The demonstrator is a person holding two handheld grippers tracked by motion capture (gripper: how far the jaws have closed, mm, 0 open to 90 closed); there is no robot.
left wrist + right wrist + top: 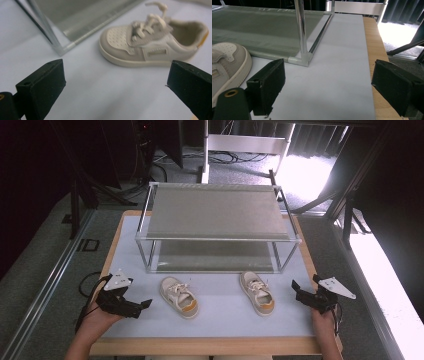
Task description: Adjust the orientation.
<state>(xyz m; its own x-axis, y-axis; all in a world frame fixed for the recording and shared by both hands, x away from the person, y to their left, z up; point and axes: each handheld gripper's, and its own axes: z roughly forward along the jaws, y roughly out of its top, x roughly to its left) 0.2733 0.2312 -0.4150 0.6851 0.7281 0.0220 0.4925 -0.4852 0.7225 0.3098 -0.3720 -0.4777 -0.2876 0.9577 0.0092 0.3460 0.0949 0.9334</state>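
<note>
While the two-tier rack stands behind, both shoes lie on the mat before it. Left shoe sits just right of left gripper, long axis running away from person. Right shoe near right gripper. Both jaws spread, empty.

Two-tier metal rack on table
</note>
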